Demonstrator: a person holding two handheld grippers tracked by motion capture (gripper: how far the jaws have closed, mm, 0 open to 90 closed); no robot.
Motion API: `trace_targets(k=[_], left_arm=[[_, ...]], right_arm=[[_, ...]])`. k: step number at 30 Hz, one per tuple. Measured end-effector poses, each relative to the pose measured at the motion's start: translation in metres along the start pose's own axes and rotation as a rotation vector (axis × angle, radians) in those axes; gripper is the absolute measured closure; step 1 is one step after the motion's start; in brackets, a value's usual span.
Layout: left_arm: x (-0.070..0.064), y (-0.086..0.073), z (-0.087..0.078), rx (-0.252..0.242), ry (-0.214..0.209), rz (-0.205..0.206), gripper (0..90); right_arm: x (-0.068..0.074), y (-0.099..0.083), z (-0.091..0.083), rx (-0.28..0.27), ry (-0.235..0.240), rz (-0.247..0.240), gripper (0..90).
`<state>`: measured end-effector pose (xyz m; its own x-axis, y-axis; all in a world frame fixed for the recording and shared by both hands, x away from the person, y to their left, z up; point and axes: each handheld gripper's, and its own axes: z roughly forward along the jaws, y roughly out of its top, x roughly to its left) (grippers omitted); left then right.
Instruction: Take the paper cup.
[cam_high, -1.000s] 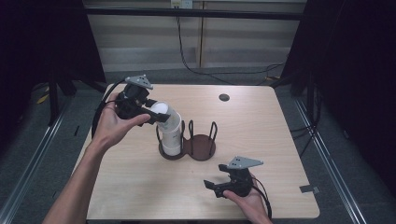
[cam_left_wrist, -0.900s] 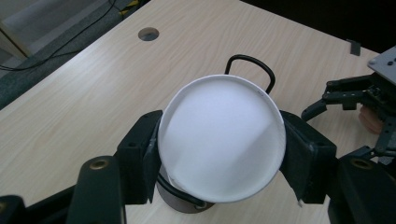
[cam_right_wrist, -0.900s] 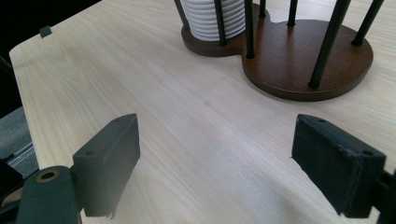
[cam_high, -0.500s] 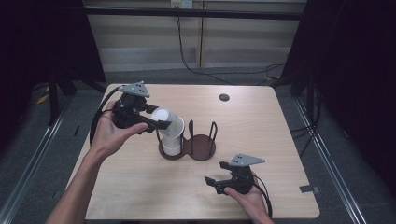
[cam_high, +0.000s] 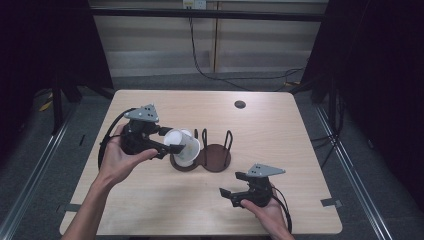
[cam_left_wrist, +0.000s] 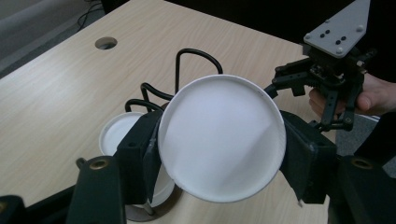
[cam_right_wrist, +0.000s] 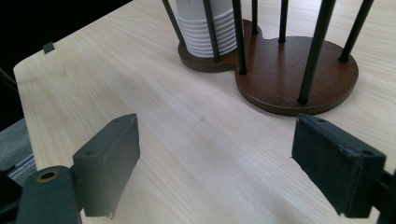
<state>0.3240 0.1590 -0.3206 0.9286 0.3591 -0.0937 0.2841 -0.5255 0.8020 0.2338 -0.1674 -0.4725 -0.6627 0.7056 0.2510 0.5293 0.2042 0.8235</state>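
Observation:
My left gripper (cam_high: 172, 141) is shut on a white paper cup (cam_high: 183, 145), which lies tilted on its side above the left bay of a brown cup holder (cam_high: 218, 159) with black wire posts. In the left gripper view the cup's round bottom (cam_left_wrist: 222, 137) faces the camera between the two jaws of that gripper (cam_left_wrist: 222, 154). Below it, a stack of white cups (cam_left_wrist: 115, 135) stands in the holder. My right gripper (cam_high: 231, 183) rests open near the table's front edge. Its jaws (cam_right_wrist: 215, 158) stand wide apart, facing the holder's base (cam_right_wrist: 299, 70) and the cup stack (cam_right_wrist: 205, 28).
The holder's right bay (cam_high: 220, 150) is bare. A round cable hole (cam_high: 240, 104) sits in the far part of the wooden table (cam_high: 300, 145). In the left gripper view my right gripper (cam_left_wrist: 327, 79) shows farther off, held in a hand.
My left gripper has drawn the top cup off the stack and tipped it onto its side, moving slightly toward the near side. The right gripper has barely moved.

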Motion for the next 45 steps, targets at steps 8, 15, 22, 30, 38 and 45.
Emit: trace_targets(k=[8, 15, 22, 30, 38, 45], left_arm=[[-0.014, -0.017, 0.001, 0.003, -0.002, 0.016, 37.0], [-0.017, -0.033, 0.012, 0.013, -0.068, 0.020, 36.9], [-0.016, -0.041, 0.018, 0.002, -0.096, -0.005, 36.9], [-0.021, -0.043, 0.033, 0.035, -0.124, -0.004, 36.9], [-0.024, -0.045, 0.031, 0.025, -0.155, -0.025, 36.9], [-0.027, -0.046, 0.023, 0.023, -0.171, -0.013, 36.9]], right_arm=[[0.005, 0.006, -0.003, -0.030, 0.051, 0.016, 14.7], [0.011, 0.015, -0.007, -0.058, 0.071, -0.024, 13.8], [0.019, 0.032, -0.010, -0.061, 0.096, -0.069, 13.9], [0.025, 0.045, -0.001, -0.046, 0.152, -0.093, 13.8], [0.033, 0.049, 0.004, -0.060, 0.195, -0.133, 13.8], [0.043, 0.057, 0.009, -0.049, 0.226, -0.199, 13.8]])
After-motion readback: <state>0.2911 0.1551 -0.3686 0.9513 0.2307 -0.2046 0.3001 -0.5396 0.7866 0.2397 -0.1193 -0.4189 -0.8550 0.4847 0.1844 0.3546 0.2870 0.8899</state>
